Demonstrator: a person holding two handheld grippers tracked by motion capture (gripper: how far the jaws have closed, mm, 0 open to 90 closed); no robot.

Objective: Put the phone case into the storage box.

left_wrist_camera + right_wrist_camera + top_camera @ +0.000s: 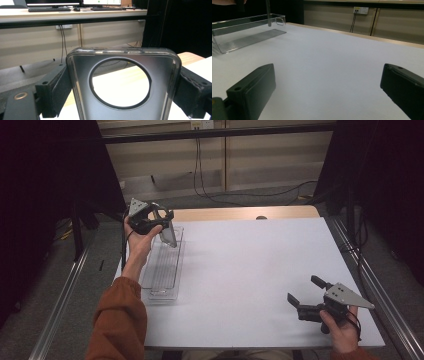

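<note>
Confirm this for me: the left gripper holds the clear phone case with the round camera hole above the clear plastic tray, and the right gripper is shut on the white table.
One thing is wrong: the right gripper is open, not shut. The right gripper view shows its two black jaws wide apart with bare white table between them. The rest stands: the left gripper holds the clear phone case with the round camera hole above the clear plastic tray.

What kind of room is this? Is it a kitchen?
Not a kitchen; it looks like a lab or test room. A white table stands between dark curtains, cables run along the floor, and a desk behind carries keyboards.
</note>
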